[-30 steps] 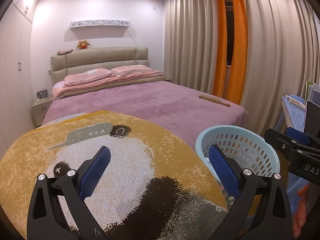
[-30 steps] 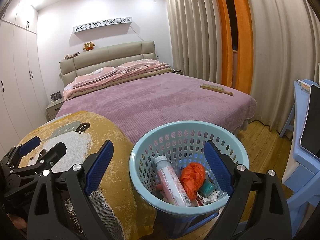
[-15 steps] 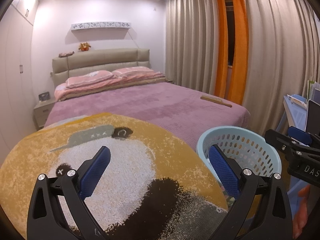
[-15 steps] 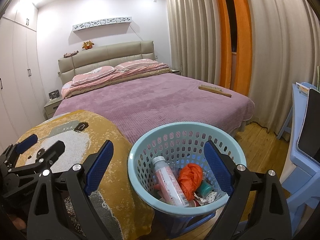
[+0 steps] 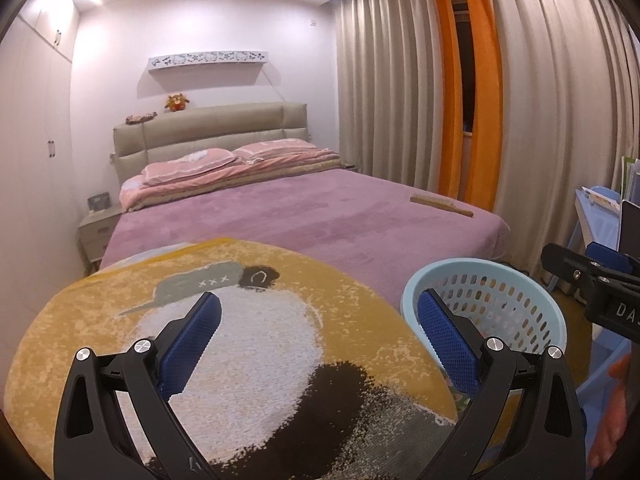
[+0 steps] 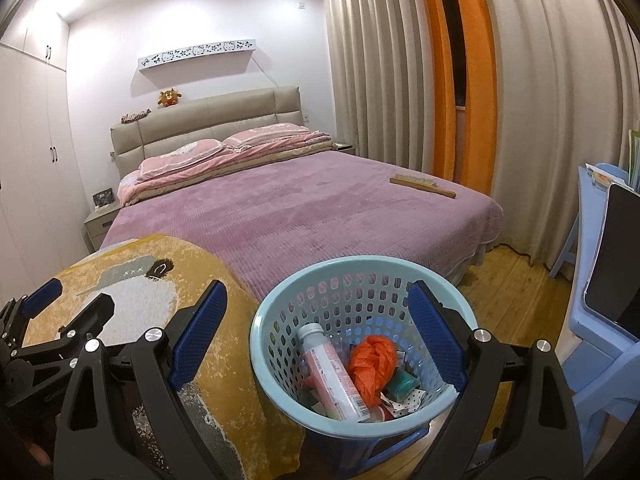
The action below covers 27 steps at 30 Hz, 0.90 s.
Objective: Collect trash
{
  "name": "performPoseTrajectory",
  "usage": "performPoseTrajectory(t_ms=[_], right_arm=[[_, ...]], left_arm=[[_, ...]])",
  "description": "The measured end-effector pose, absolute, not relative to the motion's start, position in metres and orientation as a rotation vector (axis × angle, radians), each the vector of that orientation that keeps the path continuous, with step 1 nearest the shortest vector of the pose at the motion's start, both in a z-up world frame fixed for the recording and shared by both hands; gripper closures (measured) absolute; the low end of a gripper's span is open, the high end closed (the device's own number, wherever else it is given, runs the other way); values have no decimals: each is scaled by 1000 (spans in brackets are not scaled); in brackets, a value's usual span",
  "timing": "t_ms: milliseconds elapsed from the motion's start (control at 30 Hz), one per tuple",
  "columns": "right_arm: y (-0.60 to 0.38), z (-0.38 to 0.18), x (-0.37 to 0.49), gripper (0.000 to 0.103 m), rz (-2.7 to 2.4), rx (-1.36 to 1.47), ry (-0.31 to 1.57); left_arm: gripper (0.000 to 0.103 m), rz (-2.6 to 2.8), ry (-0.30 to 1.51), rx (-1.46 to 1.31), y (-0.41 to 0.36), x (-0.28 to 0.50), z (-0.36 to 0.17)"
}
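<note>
Fingers (image 6: pixel 436 332) of the right gripper (image 6: pixel 316 320) are standing apart, empty, over the basket (image 6: pixel 280 304) at lower centre; the left gripper's (image 5: pixel 318 332) are gaping likewise.

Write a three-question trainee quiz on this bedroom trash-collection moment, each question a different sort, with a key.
1. True or false: the left gripper is shut on trash.
2. Multiple choice: the crumpled orange bag lies A) on the bed B) in the blue basket C) on the panda blanket.
3. Fill in: the object on the bed's far right side is a wooden ____.

Key: 1 false, both grippers open and empty; 2 B; 3 brush.
</note>
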State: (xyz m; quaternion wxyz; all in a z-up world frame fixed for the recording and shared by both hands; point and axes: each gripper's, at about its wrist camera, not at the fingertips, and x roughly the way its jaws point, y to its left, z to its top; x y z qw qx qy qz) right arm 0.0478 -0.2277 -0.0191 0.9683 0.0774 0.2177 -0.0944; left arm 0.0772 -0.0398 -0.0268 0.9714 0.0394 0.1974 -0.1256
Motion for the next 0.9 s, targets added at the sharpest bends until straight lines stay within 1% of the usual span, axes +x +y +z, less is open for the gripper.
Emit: performPoseTrajectory(t_ms=[567, 733, 900], right_arm=[[-214, -3, 58, 16, -153, 155, 449], [-208, -2, 61, 16, -149, 142, 454], [-200, -2, 63, 16, -131, 134, 461]], left_arm=[[8, -202, 406, 104, -20, 77, -8], [7, -213, 456, 64, -8, 82, -11], [7, -192, 469, 22, 11, 81, -11]])
